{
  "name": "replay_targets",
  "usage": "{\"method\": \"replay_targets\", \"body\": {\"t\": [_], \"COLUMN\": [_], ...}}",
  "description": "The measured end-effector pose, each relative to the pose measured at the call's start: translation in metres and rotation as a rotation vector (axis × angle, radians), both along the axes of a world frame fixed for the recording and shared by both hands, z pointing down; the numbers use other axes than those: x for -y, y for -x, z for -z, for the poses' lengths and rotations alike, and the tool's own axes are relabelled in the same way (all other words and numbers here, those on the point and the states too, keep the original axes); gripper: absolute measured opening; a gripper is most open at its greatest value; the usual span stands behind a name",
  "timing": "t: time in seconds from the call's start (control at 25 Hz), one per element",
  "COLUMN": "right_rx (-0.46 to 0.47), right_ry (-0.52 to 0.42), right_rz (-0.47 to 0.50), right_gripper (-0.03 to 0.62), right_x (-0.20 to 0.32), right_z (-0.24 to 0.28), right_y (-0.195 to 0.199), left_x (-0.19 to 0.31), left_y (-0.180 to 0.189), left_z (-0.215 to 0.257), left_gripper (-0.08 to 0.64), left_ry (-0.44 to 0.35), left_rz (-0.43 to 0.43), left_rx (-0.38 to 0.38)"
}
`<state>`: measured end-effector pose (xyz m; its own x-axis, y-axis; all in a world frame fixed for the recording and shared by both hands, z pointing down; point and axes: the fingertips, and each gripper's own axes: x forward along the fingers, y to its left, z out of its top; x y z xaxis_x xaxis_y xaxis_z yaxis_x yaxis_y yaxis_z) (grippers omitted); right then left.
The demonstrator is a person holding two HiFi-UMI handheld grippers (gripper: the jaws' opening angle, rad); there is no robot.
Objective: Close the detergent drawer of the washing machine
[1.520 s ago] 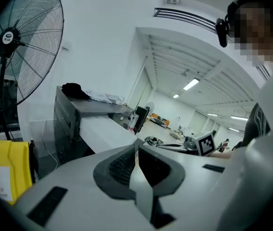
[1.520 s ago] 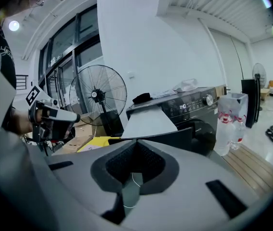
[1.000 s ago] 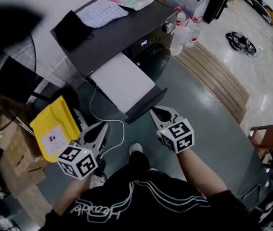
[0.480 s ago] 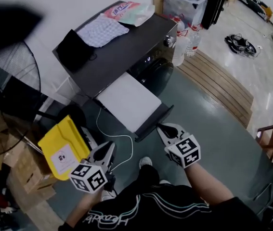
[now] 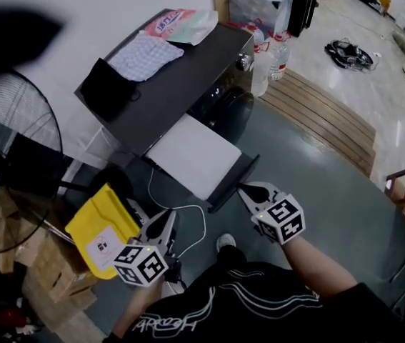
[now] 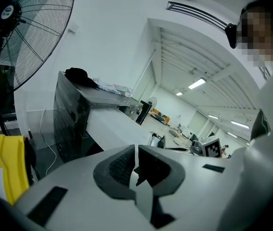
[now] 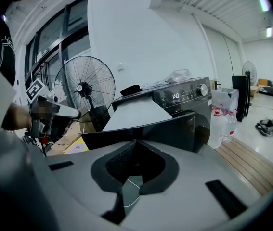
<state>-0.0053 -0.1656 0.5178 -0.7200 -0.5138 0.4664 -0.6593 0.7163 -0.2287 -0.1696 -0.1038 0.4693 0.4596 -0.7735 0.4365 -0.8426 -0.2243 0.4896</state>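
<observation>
Fan (image 5: 18, 156), yellow container (image 5: 102, 226) and bottles (image 5: 279, 51) flank washing machine (image 5: 181, 73).

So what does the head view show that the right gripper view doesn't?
Only the head view shows the checked cloth on the washing machine and the person's white shoe. Only the right gripper view shows the tall windows and the ceiling. Both show the open drawer, the standing fan and the water bottles.

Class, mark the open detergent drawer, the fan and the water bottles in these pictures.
detergent drawer (image 5: 191, 152), head view, white top surface.
fan (image 7: 84, 87), right gripper view, centre hub.
water bottles (image 5: 260, 70), head view, nearer bottle's body.
</observation>
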Motion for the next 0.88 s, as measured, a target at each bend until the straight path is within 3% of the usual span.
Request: {"method": "replay_targets", "body": {"t": [0.88], "right_rx": [0.006], "right_ry": [-0.041], "right_rz": [-0.015], "right_gripper": [0.026], "right_x": [0.011], "right_z": [0.011], "right_y": [0.010], "left_x": [0.018], "left_y": [0.013], "left_z": [-0.003], "left_gripper": [0.041], "left_ry": [0.005], "left_rz": [-0.025], "left_rx": [0.002]}}
